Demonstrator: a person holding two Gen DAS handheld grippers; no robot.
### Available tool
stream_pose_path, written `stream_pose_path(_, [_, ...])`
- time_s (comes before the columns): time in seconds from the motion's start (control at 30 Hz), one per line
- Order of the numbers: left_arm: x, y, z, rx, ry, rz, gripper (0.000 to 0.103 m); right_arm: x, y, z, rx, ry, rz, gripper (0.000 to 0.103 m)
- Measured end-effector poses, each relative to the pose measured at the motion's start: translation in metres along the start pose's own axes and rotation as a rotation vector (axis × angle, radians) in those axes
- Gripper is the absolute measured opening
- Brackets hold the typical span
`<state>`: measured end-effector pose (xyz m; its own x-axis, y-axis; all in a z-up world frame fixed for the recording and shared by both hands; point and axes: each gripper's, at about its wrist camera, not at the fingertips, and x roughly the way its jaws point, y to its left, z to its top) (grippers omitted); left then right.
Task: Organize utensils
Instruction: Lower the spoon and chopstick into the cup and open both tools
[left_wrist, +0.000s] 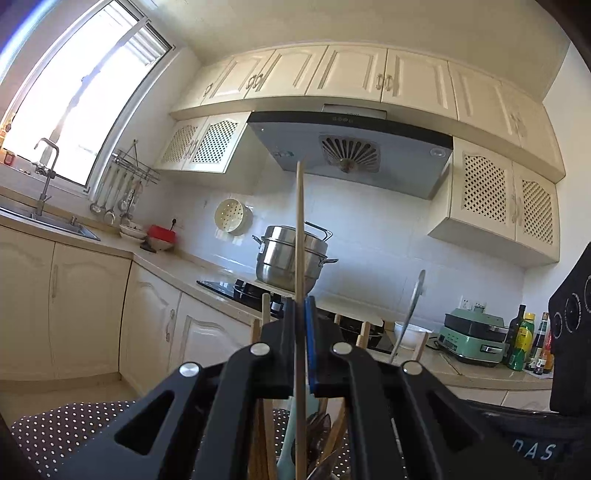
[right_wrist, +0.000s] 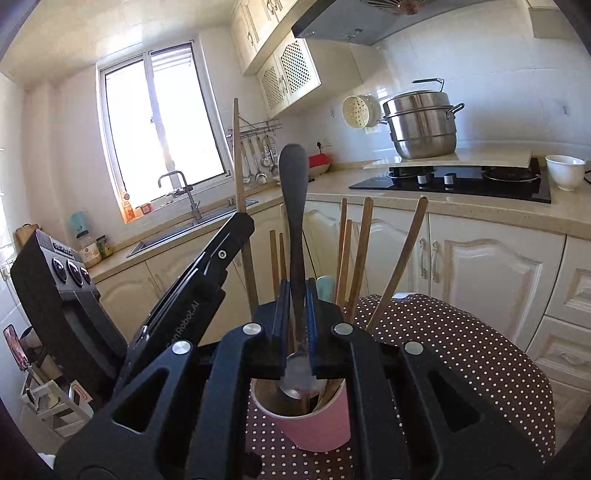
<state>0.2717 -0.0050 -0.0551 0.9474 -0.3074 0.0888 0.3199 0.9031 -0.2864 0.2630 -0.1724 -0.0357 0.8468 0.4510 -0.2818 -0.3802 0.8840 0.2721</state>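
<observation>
My left gripper (left_wrist: 300, 306) is shut on a pale wooden chopstick (left_wrist: 300, 221) that stands upright between its pads. In the right wrist view that left gripper (right_wrist: 242, 218) reaches in from the left, holding the chopstick (right_wrist: 236, 147) beside the cup. My right gripper (right_wrist: 298, 291) is shut on a metal spoon (right_wrist: 293, 206), handle up, its bowl hanging just above the mouth of a pink cup (right_wrist: 314, 424). Several wooden chopsticks (right_wrist: 360, 251) and a light blue utensil (right_wrist: 325, 288) stand in the cup. The cup's inside is mostly hidden by my fingers.
The cup stands on a brown polka-dot tablecloth (right_wrist: 461, 350). Behind it runs a counter with a black hob (right_wrist: 450, 181), a steel steamer pot (right_wrist: 421, 125) and a white bowl (right_wrist: 563, 171). A sink (right_wrist: 184, 229) lies to the left. Bottles (left_wrist: 524, 339) and a green appliance (left_wrist: 472, 339) stand at the right.
</observation>
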Motion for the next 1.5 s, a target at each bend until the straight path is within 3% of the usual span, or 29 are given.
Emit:
stream_pose_path(0.93, [-0.006, 0.007, -0.014, -0.003, 0.027, 0.013, 0.006, -0.013, -0.01, 0.007, 0.06, -0.04, -0.013, 0.01])
stream_pose_path(0.97, [-0.007, 0.007, -0.014, 0.002, 0.028, 0.016, 0.011, -0.013, -0.009, 0.006, 0.06, -0.04, -0.014, 0.01])
stream_pose_path(1.0, [-0.008, 0.006, -0.014, 0.003, 0.03, 0.017, 0.023, -0.014, -0.009, 0.006, 0.063, -0.037, -0.012, 0.01])
stream_pose_path(1.03, [-0.009, 0.006, -0.014, 0.003, 0.032, 0.019, 0.028, -0.014, -0.009, 0.005, 0.064, -0.035, -0.012, 0.01])
stream_pose_path(1.23, [-0.021, 0.004, -0.008, 0.006, 0.043, 0.024, 0.03, -0.019, -0.007, 0.005, 0.063, -0.033, -0.017, 0.01])
stream_pose_path(1.5, [-0.045, -0.003, 0.006, 0.024, 0.061, 0.056, 0.043, -0.036, 0.002, 0.006, 0.058, -0.041, -0.026, 0.01])
